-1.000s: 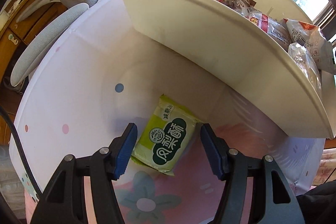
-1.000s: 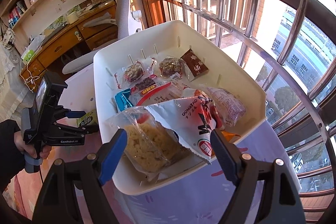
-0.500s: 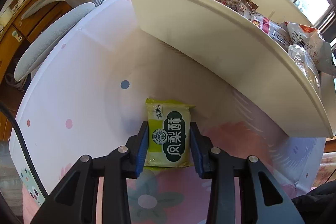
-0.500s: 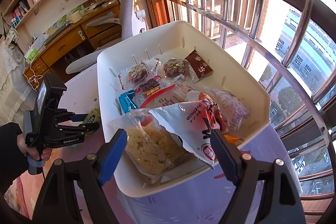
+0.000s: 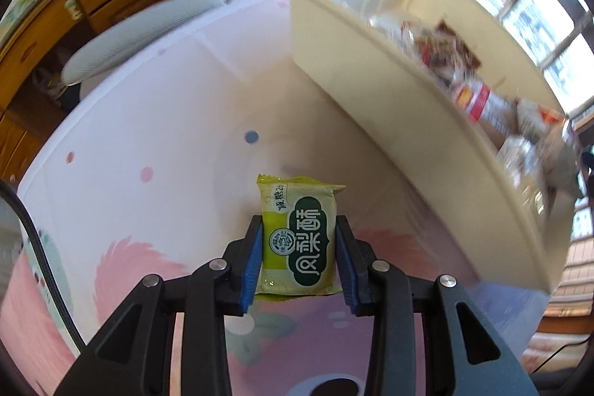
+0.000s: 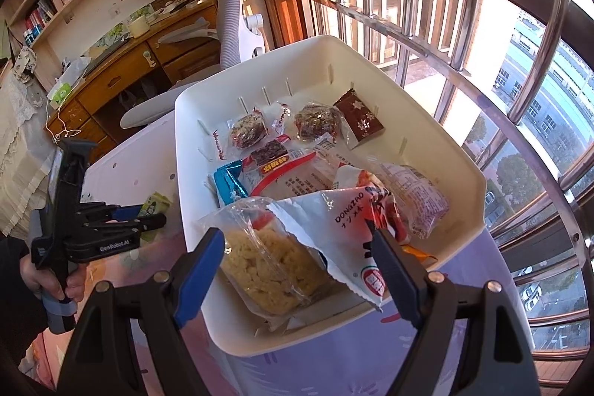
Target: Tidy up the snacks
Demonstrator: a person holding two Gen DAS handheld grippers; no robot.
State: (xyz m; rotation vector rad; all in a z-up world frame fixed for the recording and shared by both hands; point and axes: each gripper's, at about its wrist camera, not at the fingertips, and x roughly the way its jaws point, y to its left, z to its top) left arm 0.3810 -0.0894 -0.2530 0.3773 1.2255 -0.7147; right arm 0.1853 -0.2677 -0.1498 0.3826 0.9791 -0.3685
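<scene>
Left wrist view: the left tongs (image 5: 299,249) were clenched on a yellow-green pineapple cake packet (image 5: 299,236), the blue pads (image 5: 251,260) pressing its two long sides. The packet stood out ahead of the tongs over the floral worktop (image 5: 156,121), its far crimped end free. Whether its underside touched the worktop could not be told. The white plastic bin (image 5: 375,99) stood to the right of the packet and apart from it, with its long side wall facing the tongs. The snacks inside it were blurred; only a brown wrapper and a red-banded pack could be made out.

Right wrist view: the right tongs (image 6: 299,257) were spread wide and gripped nothing, hovering over the near end of the white plastic bin. Inside the bin, nearest the tongs, lay a clear bag of yellow crisped rice (image 6: 271,266), with a torn silver-and-red snack bag (image 6: 345,221) beside it on the right. Behind them lay a blue wrapper (image 6: 228,182), a red-and-white pack (image 6: 293,169), two dark round cakes in clear wrap (image 6: 247,132) and a brown snowflake-printed packet (image 6: 358,119) towards the far wall. Left of the bin, outside it, the left tongs held the green packet by the bin's side wall.
</scene>
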